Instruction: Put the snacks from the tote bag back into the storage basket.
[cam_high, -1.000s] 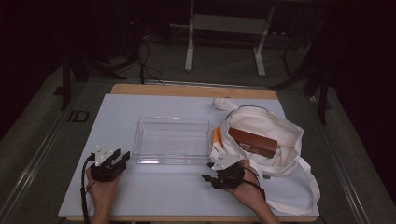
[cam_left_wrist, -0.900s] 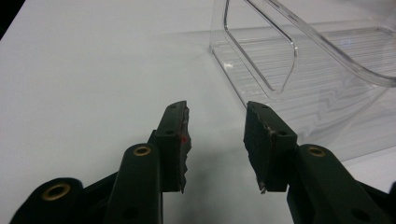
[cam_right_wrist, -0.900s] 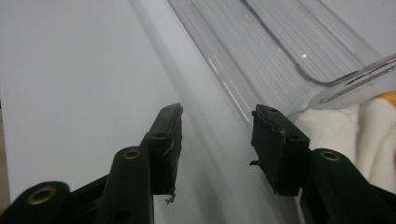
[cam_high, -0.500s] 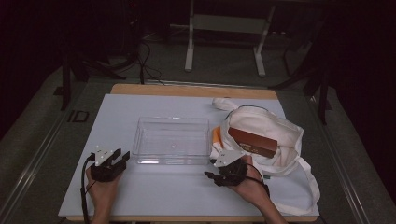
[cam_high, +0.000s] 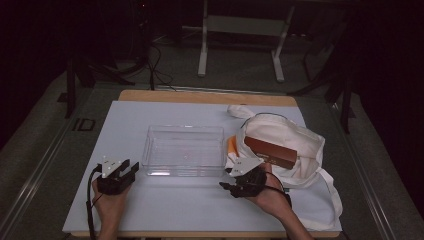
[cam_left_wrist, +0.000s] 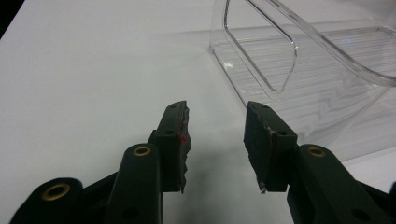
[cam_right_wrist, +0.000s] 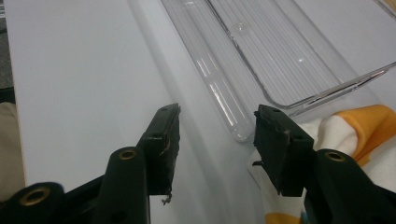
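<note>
A: Checking both grippers. Left gripper (cam_high: 131, 167) sits on the white table sheet (cam_high: 125, 125) just off the near-left corner of the clear plastic tray (cam_high: 183, 150). Jaws parted, nothing between them; bare sheet shows through the gap in the left gripper view (cam_left_wrist: 215, 130).

B: Right one?

A: Right gripper (cam_high: 226, 186) is at the tray's near-right corner, hand resting on the sheet. Its jaws have just been opening. In the right gripper view (cam_right_wrist: 217, 135) the gap is moderate, holding nothing; the tray's rim (cam_right_wrist: 224, 102) runs ahead between them, pads clear of it.

B: Tray contents?

A: Looks empty, sits mid-table, upright.

B: What's on the right?

A: White cloth bag (cam_high: 295, 145), touching or just beside the tray's right end. Brown box (cam_high: 270, 151) lies in its mouth. Orange-and-white fabric (cam_right_wrist: 355, 126) is just beside the right-hand jaw; whether they touch, can't tell.
</note>
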